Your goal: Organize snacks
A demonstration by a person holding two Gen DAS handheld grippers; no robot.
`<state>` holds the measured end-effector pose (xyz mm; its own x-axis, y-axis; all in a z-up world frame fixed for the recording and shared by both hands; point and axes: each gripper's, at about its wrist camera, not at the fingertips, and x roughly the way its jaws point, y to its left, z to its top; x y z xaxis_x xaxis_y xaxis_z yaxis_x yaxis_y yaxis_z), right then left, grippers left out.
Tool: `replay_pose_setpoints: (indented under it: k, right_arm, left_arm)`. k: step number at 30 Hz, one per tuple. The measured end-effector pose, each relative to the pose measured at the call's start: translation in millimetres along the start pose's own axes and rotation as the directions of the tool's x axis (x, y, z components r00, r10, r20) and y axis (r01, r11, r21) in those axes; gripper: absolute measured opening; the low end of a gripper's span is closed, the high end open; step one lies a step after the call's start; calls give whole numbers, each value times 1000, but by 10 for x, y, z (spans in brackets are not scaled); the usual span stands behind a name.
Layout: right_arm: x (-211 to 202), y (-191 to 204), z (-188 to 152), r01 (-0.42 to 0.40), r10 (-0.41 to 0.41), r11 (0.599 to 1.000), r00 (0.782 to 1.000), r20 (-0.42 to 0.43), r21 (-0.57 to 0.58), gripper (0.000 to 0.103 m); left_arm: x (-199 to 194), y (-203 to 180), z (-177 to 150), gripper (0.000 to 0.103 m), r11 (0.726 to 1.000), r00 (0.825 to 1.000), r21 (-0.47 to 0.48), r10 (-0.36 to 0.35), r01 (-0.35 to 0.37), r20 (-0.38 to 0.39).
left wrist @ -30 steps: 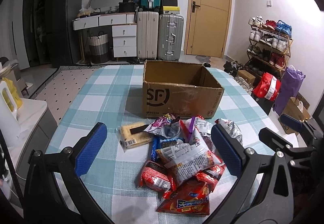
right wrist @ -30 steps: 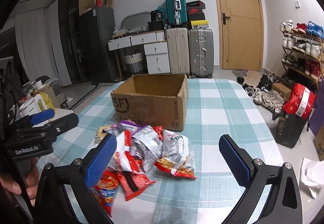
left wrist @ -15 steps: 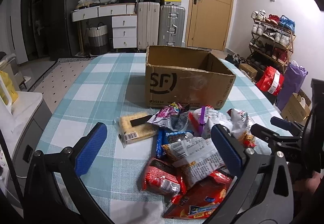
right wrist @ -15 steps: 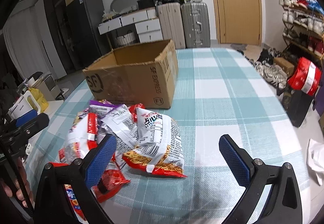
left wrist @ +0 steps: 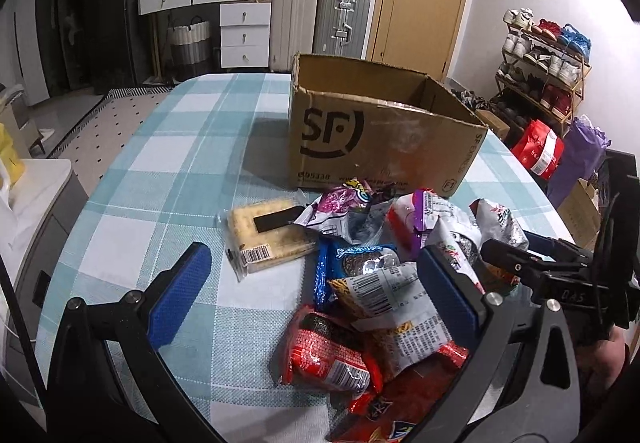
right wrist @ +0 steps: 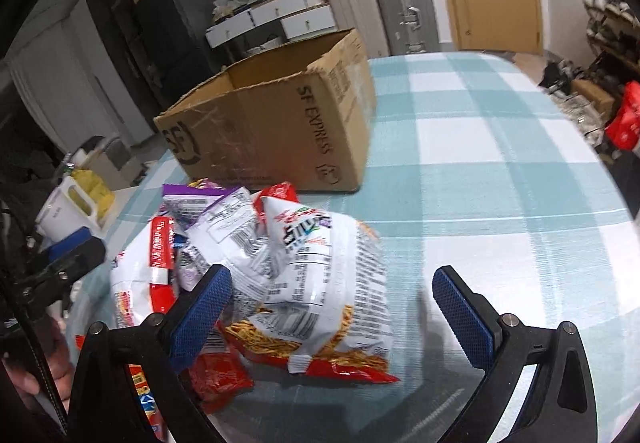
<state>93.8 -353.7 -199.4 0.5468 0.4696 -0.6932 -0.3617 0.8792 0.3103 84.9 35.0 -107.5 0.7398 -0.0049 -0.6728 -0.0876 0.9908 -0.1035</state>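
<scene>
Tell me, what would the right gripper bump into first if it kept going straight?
Probably the white noodle bag lying between the right gripper's open fingers, well before the box. Depth is hard to judge.

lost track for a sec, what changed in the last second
Both grippers, left and right, dropped closer to the snack pile, the right nearing the white noodle bag. Neither took hold; both stayed open. Box and snacks unmoved.

We look low and close across the surface (left wrist: 168, 147) from both sides, sharing the snacks (right wrist: 304, 267) and box (left wrist: 376, 139).
</scene>
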Motion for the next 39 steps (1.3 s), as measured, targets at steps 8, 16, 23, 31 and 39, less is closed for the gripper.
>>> replay_pose_setpoints:
  k: [8, 16, 23, 31, 39]
  right_arm:
    - [107, -5, 21, -70, 70, 997, 997, -38, -19, 65]
    - [75, -34, -25, -95, 96, 995, 995, -39, 11, 57]
    - [-123, -42, -97, -102, 102, 995, 995, 2, 18, 57]
    - [-321, -60, -166, -111, 110, 994, 993, 38, 24, 57]
    - [-428, -46, -190, -121, 120, 993, 991, 58, 17, 57]
  left_arm:
    - [91, 29, -14, 102, 1000, 999, -8, 17, -17, -28]
    - [76, 53, -36, 102, 1000, 999, -3, 23, -23, -36]
    - [21, 79, -101, 102, 1000, 998, -17, 16, -17, -58]
    - [25, 90, -149, 102, 999, 996, -32, -2, -1, -87]
    - [-32, -29, -121, 102, 997, 993, -29, -73, 71, -87]
